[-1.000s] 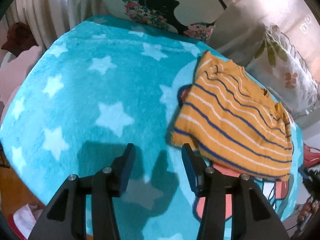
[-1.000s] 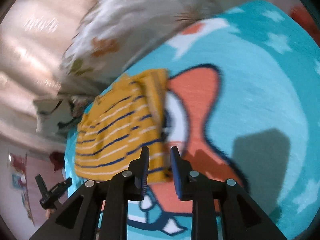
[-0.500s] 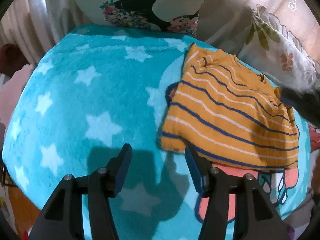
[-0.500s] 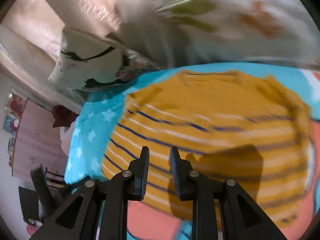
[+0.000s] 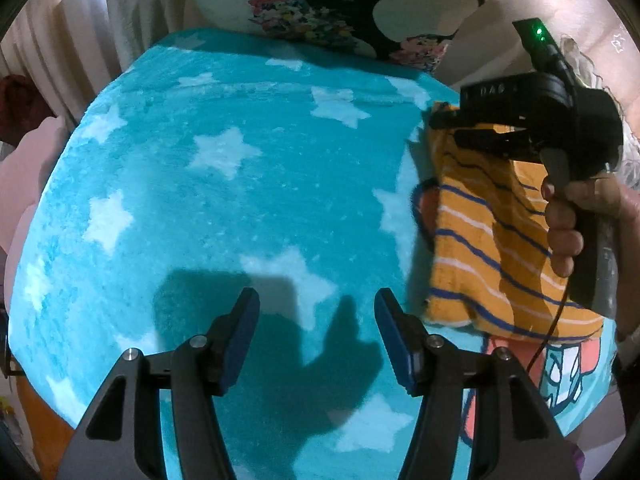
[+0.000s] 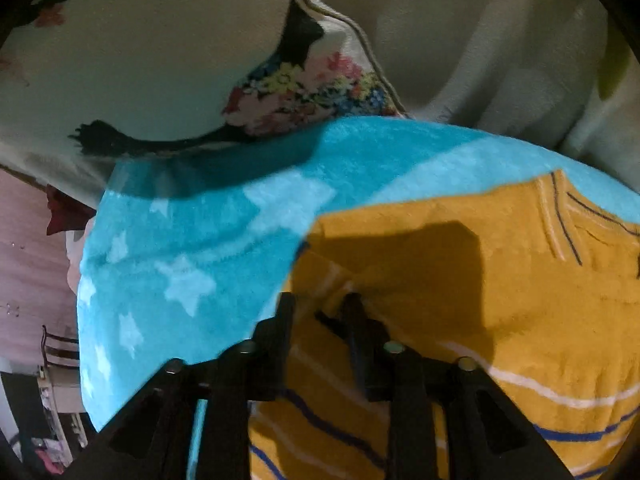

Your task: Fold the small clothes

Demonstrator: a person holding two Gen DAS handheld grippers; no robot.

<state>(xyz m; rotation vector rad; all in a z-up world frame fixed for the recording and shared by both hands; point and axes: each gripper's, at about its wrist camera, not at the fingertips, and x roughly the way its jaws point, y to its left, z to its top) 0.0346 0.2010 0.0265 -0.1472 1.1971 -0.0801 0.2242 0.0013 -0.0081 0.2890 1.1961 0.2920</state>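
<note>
While the left tongs [image 5: 316, 332] hung wide apart, the right tongs [image 6: 318, 312], narrowly parted, straddled the striped shirt's [image 6: 500, 280] far-left corner; closing appeared due next.

Blanket [image 5: 248, 208]: plush turquoise fleece, matt and fuzzy. Shirt [image 5: 480, 248]: soft knitted cloth, mustard with woven stripes, slightly napped. Left tongs [image 5: 316, 340]: matt black plastic with blue rubbery pads and small bright metal screws. Pillow [image 6: 160, 60]: smooth printed cloth.
</note>
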